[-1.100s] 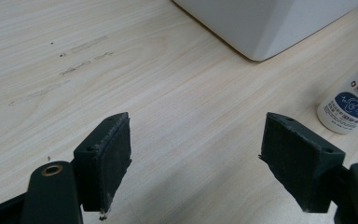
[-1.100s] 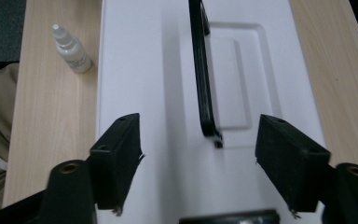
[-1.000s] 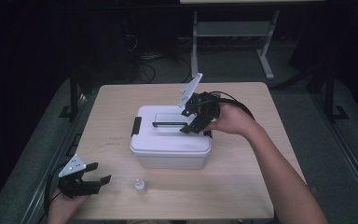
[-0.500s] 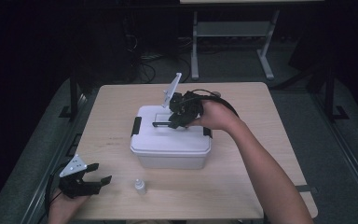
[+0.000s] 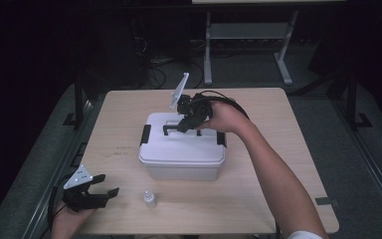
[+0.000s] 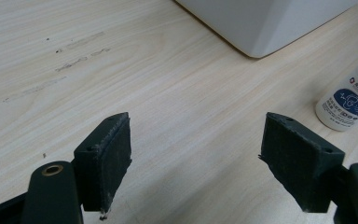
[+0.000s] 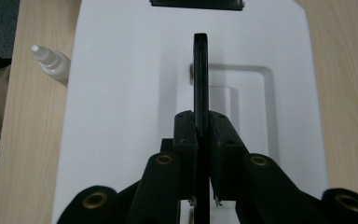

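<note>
Right gripper view: the right gripper (image 7: 201, 133) clamps the black handle (image 7: 201, 70) of the white box (image 7: 121, 93); a straight, level lift looks wisest. Left gripper (image 5: 90, 191) rests wide open.

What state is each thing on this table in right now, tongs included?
Right tongs: just closed, shut on the handle.
Handle: black, raised upright from the lid.
White box: lid on, side latches down.
Left tongs: open, holding nothing.
Small bottle: upright, capped.

Pale wooden table (image 5: 278, 114), white lidded box (image 5: 181, 157), small dropper bottle (image 5: 150, 199)
</note>
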`<action>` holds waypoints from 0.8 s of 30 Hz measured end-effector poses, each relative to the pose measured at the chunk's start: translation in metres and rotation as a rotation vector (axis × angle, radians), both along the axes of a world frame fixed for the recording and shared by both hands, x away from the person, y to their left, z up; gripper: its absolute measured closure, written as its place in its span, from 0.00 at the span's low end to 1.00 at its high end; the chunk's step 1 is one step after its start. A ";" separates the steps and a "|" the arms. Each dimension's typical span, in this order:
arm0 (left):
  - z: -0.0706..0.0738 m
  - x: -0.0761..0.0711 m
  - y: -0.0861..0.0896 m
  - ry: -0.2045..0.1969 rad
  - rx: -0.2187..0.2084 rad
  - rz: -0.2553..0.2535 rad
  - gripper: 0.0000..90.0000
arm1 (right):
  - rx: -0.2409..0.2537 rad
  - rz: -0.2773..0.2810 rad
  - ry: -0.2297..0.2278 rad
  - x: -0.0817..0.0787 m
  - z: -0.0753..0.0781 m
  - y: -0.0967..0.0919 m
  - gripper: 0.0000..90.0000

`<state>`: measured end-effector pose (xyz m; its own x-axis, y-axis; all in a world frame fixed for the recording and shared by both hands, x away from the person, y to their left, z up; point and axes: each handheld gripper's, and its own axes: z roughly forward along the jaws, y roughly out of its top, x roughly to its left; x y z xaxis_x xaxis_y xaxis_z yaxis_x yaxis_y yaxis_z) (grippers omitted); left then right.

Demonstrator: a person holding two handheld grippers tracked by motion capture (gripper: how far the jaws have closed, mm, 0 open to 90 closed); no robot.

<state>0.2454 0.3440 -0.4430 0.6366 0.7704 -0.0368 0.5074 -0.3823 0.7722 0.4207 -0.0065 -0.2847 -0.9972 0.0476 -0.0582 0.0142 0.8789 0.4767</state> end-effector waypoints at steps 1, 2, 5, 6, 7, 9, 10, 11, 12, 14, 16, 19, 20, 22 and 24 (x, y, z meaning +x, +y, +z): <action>0.000 0.000 0.000 0.000 0.000 0.000 0.27 | 0.000 0.000 0.000 0.000 0.000 0.000 0.91; 0.000 0.000 0.000 0.001 0.000 -0.001 0.27 | -0.002 0.000 0.006 0.001 -0.002 0.000 0.91; -0.001 0.000 0.000 0.004 -0.001 -0.002 0.27 | 0.002 0.004 0.009 0.002 -0.003 0.000 0.93; -0.001 0.000 0.000 0.005 -0.002 -0.002 0.27 | 0.006 0.006 0.008 0.003 -0.002 -0.001 0.93; -0.001 0.000 0.000 0.005 -0.002 -0.002 0.27 | 0.011 0.012 0.006 0.003 -0.002 -0.001 0.93; -0.001 0.000 0.000 0.005 -0.003 -0.002 0.27 | 0.009 0.010 0.010 0.003 -0.002 -0.001 0.93; -0.001 0.000 0.000 0.006 -0.003 -0.003 0.27 | 0.013 0.016 0.008 0.003 -0.002 -0.001 0.93; -0.001 0.000 0.000 0.005 -0.003 -0.004 0.27 | 0.013 0.017 0.007 0.003 -0.002 -0.001 0.93; -0.001 0.000 -0.001 0.005 -0.003 -0.004 0.27 | 0.013 0.016 0.008 0.003 -0.002 -0.001 0.93; -0.001 0.000 -0.001 0.006 -0.002 -0.005 0.27 | 0.019 0.016 0.006 0.002 0.000 -0.002 0.93; -0.001 0.001 -0.001 0.007 -0.004 -0.004 0.27 | 0.020 0.016 0.001 0.002 0.001 -0.002 0.93; -0.001 0.001 -0.001 0.006 -0.004 -0.005 0.27 | 0.028 0.013 -0.006 0.001 0.005 -0.003 0.93; -0.001 0.000 -0.001 0.006 -0.005 -0.004 0.27 | 0.033 0.013 -0.009 0.001 0.006 -0.003 0.93; -0.001 0.000 -0.001 0.007 -0.006 -0.004 0.27 | 0.040 0.010 -0.012 0.001 0.008 -0.004 0.93; -0.001 0.000 -0.001 0.007 -0.007 -0.002 0.27 | 0.054 0.013 -0.020 0.001 0.010 -0.006 0.93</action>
